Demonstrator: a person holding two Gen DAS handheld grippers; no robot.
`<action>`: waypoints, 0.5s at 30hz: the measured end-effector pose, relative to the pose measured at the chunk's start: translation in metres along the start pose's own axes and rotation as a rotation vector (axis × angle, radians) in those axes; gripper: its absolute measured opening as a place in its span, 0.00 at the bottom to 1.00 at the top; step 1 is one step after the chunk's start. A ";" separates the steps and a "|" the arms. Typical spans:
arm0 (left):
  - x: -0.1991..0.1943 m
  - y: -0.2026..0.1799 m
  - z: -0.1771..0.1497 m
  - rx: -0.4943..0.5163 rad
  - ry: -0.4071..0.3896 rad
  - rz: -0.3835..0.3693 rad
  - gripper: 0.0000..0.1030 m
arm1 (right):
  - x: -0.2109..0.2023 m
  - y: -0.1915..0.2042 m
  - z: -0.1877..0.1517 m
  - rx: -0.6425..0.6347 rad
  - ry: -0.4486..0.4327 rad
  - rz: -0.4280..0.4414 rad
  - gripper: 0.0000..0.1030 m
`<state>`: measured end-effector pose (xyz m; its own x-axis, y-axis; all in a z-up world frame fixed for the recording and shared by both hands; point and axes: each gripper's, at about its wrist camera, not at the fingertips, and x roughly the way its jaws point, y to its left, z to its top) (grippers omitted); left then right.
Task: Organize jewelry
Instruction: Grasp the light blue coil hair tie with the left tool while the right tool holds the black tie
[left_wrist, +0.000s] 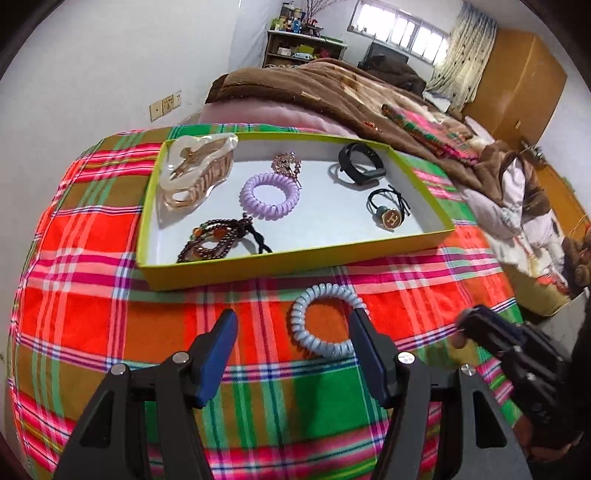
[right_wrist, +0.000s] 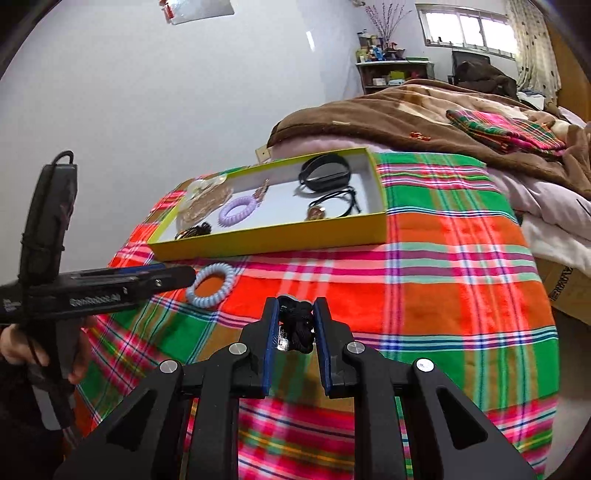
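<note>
Blue coil hair tie (left_wrist: 325, 320) on plaid cloth just before tray (left_wrist: 295, 267) near edge. Left gripper (left_wrist: 293, 326) spread, off-centre: may pinch one side, flick it away. Right gripper (right_wrist: 295, 314) pinching black cord item (right_wrist: 295, 328); may snag.

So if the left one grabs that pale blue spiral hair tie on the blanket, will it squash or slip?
The pale blue spiral hair tie looks springy, so it would probably squash. Its glossy coils might slip. It lies flat, so rolling seems unlikely.
</note>
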<state>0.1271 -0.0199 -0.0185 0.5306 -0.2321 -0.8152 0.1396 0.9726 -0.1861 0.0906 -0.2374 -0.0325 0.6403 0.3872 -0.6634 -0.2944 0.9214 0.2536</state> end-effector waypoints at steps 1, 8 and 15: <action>0.003 -0.002 0.001 0.004 0.007 0.003 0.63 | -0.001 -0.002 0.001 0.003 -0.004 -0.005 0.19; 0.017 -0.012 0.001 0.042 0.039 0.082 0.58 | -0.004 -0.012 0.004 0.009 -0.017 0.002 0.19; 0.020 -0.015 0.000 0.083 0.029 0.158 0.40 | -0.005 -0.015 0.004 0.015 -0.020 0.009 0.19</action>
<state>0.1356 -0.0387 -0.0317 0.5276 -0.0744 -0.8463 0.1254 0.9921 -0.0090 0.0950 -0.2531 -0.0303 0.6518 0.3957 -0.6469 -0.2893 0.9183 0.2702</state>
